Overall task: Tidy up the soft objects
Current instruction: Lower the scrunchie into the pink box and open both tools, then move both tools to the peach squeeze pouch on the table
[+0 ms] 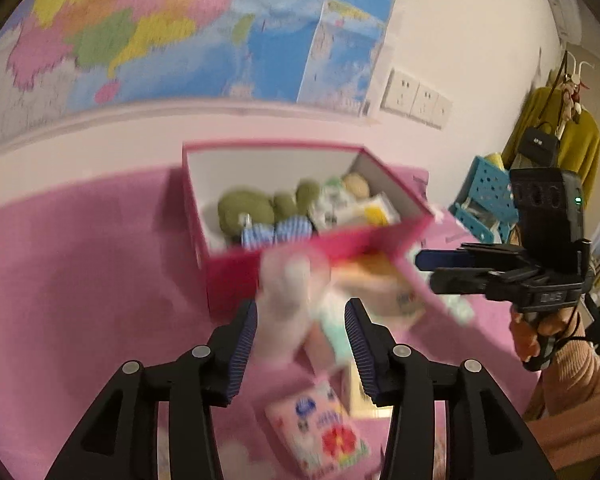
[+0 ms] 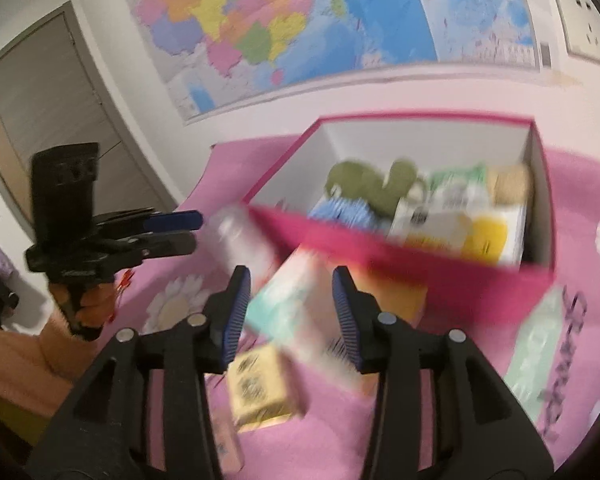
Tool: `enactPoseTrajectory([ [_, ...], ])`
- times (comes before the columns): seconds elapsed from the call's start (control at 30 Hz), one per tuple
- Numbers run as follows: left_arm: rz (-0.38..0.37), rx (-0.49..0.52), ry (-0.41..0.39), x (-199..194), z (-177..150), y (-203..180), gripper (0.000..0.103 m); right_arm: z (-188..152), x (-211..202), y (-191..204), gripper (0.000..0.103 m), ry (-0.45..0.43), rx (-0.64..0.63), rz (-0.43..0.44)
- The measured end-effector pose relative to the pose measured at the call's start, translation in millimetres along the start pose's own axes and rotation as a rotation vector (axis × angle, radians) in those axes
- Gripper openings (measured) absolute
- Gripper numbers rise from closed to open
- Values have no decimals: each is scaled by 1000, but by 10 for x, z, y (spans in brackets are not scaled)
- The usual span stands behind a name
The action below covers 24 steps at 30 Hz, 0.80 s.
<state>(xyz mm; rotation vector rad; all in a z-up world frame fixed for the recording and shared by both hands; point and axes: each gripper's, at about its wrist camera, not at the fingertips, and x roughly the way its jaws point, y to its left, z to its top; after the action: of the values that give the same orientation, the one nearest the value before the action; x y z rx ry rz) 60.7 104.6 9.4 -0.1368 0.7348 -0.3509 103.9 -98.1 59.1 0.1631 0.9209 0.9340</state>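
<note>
A pink box [image 1: 260,272] [image 2: 420,276] stands open on a pink bedspread. It holds a green plush toy [image 1: 246,208] [image 2: 364,186], a blue striped cloth [image 1: 276,234] and tissue packs [image 1: 364,210] [image 2: 480,232]. My left gripper [image 1: 300,340] is open above a blurred pale pink soft item [image 1: 288,312] in front of the box. My right gripper [image 2: 288,312] is open over a mint and white pack [image 2: 296,312]. A yellow pack [image 2: 260,388] lies below it. Each gripper shows in the other's view: the right gripper [image 1: 424,272], the left gripper [image 2: 196,232].
A flowered pink tissue pack [image 1: 320,428] lies near me. An orange-yellow pack [image 2: 396,300] rests against the box front. A mint pack [image 2: 536,348] lies at the right. A map hangs on the wall [image 1: 180,28]. A blue crate [image 1: 488,200] and a coat rack [image 1: 556,140] stand beyond the bed.
</note>
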Motion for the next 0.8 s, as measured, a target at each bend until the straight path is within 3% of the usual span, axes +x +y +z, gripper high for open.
enactPoseTrajectory([
  [0.3,-59,3,96,175,-463,-225,46,-615,235,51,45,131,96,-18],
  [0.53,-100,55,132,216,-602,-477,46,-814,198,73,45,144,136,-28],
  [0.8,-148,37,205,84,-942,-567,46,-1023,55,97,45,178,192,46],
])
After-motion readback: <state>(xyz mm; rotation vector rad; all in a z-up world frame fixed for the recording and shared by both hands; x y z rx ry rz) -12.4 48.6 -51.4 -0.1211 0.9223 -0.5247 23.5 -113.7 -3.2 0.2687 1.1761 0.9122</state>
